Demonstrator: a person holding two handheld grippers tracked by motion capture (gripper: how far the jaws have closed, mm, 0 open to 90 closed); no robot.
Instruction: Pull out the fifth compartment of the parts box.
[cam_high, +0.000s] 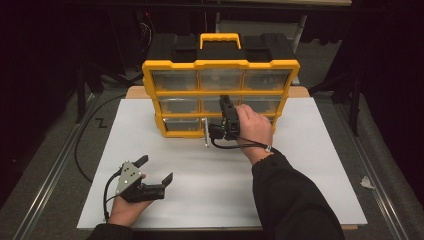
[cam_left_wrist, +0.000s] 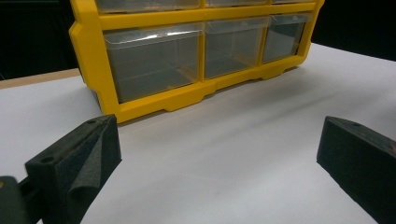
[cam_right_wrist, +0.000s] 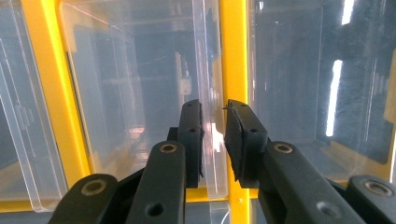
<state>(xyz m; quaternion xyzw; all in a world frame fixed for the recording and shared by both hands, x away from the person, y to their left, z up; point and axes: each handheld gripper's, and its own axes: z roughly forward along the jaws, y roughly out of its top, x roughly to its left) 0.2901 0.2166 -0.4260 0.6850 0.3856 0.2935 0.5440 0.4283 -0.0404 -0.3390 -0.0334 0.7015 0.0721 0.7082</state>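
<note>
- The yellow organizer stands upright at the far side of the white surface, drawer fronts facing the person. Nine clear drawers in three rows, black carry case with a yellow handle behind it.
- The bottom middle drawer is the one being worked on. From the high view it looks pulled partway out of the frame, its clear front edge sticking toward the person. So I'd say the drawer is partly open, not fully out yet.
- The right gripper is up against that drawer, jaws pinched narrow on its clear side wall, just beside the yellow divider. Looks like a real grip, though the clear plastic makes contact hard to judge.
- The left gripper rests low on the near left of the surface, well apart from the organizer, jaws wide and holding nothing.
- Hard to tell: whether any drawers have anything inside. They look empty, but glare and reflections muddy it.
- The right hand hides the bottom right drawer in the high view.
</note>
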